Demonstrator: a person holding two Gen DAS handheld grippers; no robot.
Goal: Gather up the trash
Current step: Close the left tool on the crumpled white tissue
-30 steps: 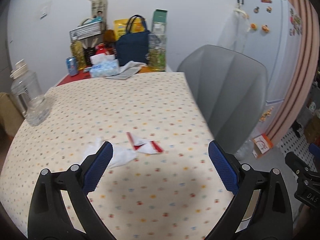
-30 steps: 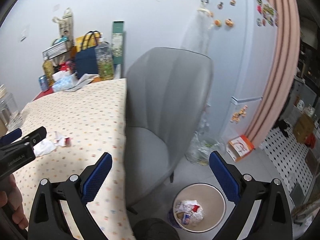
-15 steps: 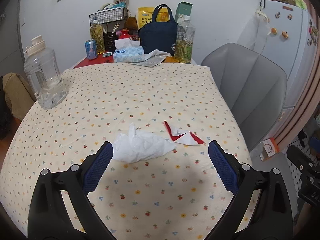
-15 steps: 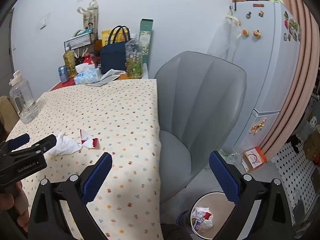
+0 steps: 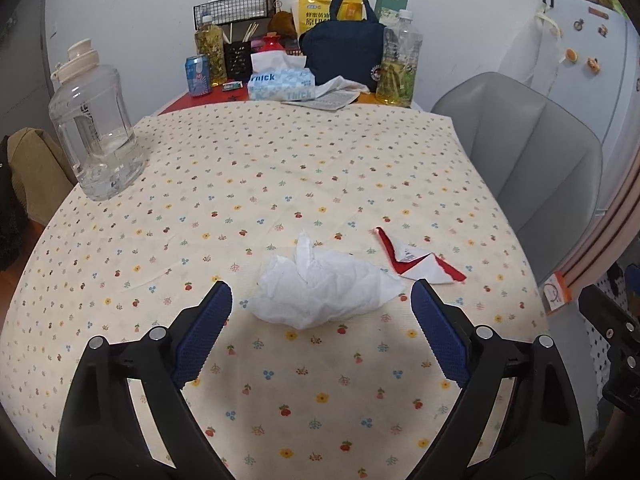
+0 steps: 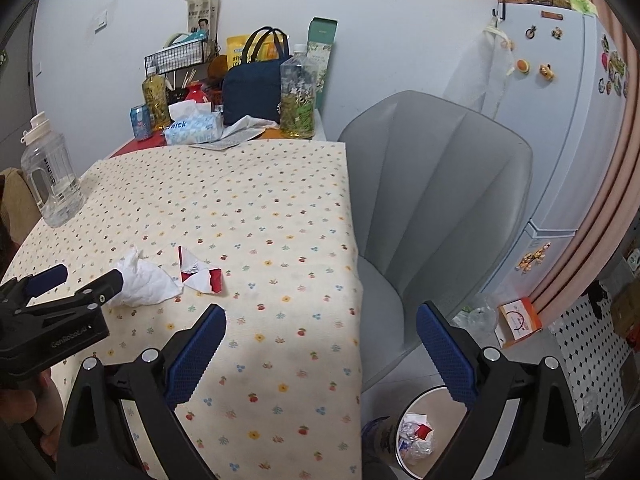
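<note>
White tissue [image 5: 324, 292] lies on the table [image 5: 280, 168] just ahead, between the wide-open, empty left gripper [image 5: 320, 312] fingers; the right gripper [image 6: 320, 344], also open and empty, is farther.

Home dining corner: magnet-covered fridge [image 6: 560, 120], flowered tablecloth [image 5: 280, 168] (cluttered).

You can read "Thick" in blue letters on the tissue box [image 5: 281, 87] at the far end of the bench — twice in the left view. On the left claw [image 6: 72, 280], seen from the right wrist, the body carries "GenRobot.AI". The yellow bag [image 5: 316, 10] has Chinese characters — too small to read.
</note>
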